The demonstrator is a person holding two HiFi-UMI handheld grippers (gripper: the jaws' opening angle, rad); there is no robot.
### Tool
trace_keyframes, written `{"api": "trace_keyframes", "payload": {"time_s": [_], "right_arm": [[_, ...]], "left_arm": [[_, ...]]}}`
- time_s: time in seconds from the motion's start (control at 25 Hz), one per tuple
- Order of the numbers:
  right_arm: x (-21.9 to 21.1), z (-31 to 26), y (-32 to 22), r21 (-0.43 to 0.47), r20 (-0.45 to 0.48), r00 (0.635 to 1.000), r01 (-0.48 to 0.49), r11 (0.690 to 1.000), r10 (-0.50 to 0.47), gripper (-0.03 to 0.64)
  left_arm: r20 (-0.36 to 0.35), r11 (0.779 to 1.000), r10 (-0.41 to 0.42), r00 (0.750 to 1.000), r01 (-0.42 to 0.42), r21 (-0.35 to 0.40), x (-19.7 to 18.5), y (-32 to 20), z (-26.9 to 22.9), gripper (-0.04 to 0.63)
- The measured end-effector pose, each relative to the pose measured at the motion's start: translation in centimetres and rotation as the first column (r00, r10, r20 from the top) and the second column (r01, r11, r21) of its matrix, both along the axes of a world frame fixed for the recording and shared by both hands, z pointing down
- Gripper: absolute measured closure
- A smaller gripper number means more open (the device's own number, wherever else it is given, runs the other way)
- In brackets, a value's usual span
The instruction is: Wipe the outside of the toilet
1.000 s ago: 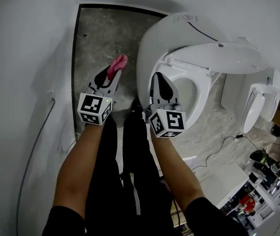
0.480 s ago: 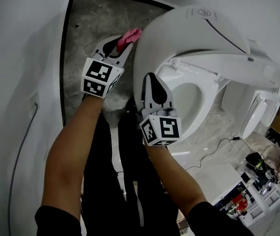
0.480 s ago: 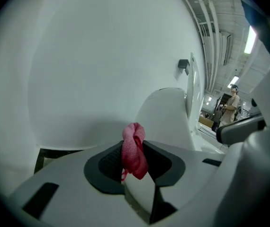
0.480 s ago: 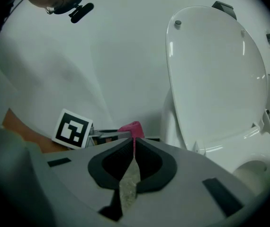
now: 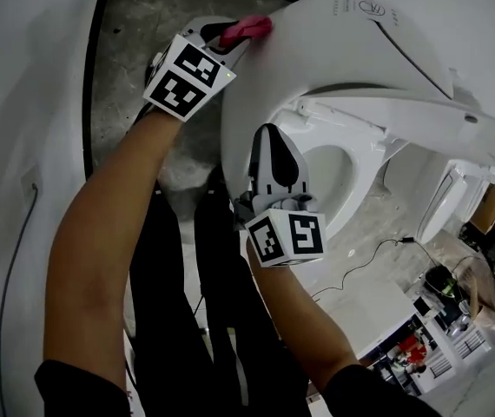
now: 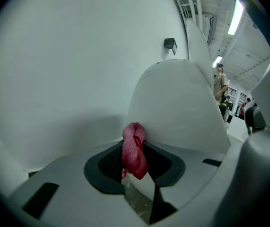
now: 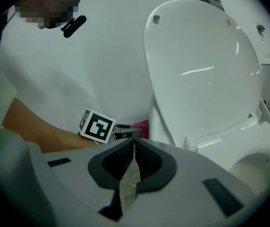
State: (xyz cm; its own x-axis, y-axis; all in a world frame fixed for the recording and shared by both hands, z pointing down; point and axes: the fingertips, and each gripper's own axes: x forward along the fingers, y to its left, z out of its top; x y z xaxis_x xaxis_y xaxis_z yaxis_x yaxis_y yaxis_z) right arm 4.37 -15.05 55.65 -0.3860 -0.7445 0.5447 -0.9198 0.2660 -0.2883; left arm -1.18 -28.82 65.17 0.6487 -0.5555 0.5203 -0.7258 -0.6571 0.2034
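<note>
Two grippers in play, one cloth, and two toilets in shot: the toilet [image 5: 317, 68] being worked on, lid up, and a second toilet [image 5: 445, 205] off to the right. The left gripper [image 5: 234, 35] is up at the top of the head view, bare forearm stretched long and forward, marker cube tipped toward the camera. Its jaws are clamped on the cloth [image 5: 252, 28], a pink bunched roll that stands up from between the tips. That cloth [image 6: 134, 149] is pressed right against the toilet's curved white outer shell, on the side facing the wall. The right gripper [image 5: 270, 139] sits lower and nearer the body, elbow bent, forearm angled up, jaws pointing away along the near edge of the bowl. Its own view shows the jaws [image 7: 132, 144] drawn together with nothing between them. Whether it touches the rim, I cannot tell. From there the left cube and a bit of pink show beside the raised lid [image 7: 206, 70].
</note>
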Motion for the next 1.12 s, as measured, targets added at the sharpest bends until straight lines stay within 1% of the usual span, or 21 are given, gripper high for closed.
{"api": "trace_keyframes", "payload": {"time_s": [0.12,0.24,0.4,0.56,0.72,0.8,0.92,1.12], "right_arm": [[0.2,0.1,0.2,-0.005,0.006,1.000,0.002,1.000,-0.002,0.580],[1.0,0.0,1.0,-0.014,0.006,1.000,-0.003,1.000,0.003,0.580],[2.1,0.5,2.4,-0.036,-0.010,1.000,0.000,0.999,0.000,0.580],[2.3,0.8,3.5,-0.049,-0.023,1.000,0.018,0.999,-0.019,0.580],[1.8,1.1,4.3,-0.065,-0.017,1.000,0.009,0.998,-0.010,0.580],[1.6,1.3,4.6,-0.076,-0.006,1.000,0.010,0.997,-0.010,0.580],[1.7,1.4,5.3,-0.089,-0.015,1.000,0.022,0.996,-0.024,0.580],[2.6,1.9,6.6,-0.120,-0.023,0.999,0.033,0.992,-0.036,0.580]], "left_arm": [[0.020,0.997,0.070,0.997,-0.070,0.011,1.1,0.4,0.2,0.483],[0.032,0.987,0.156,0.987,-0.157,0.031,2.4,1.9,-0.1,0.492],[0.052,0.979,0.196,0.979,-0.198,0.051,3.0,3.5,-0.1,0.497],[0.053,0.969,0.240,0.969,-0.243,0.052,3.3,6.2,-0.2,0.497],[0.043,0.963,0.264,0.964,-0.266,0.049,3.8,9.7,-0.1,0.499],[0.041,0.963,0.264,0.964,-0.266,0.047,4.0,11.1,-0.1,0.499],[0.033,0.965,0.257,0.966,-0.258,0.042,4.4,13.0,-0.2,0.499],[0.043,0.960,0.278,0.960,-0.279,0.033,5.2,16.8,-0.2,0.499]]}}
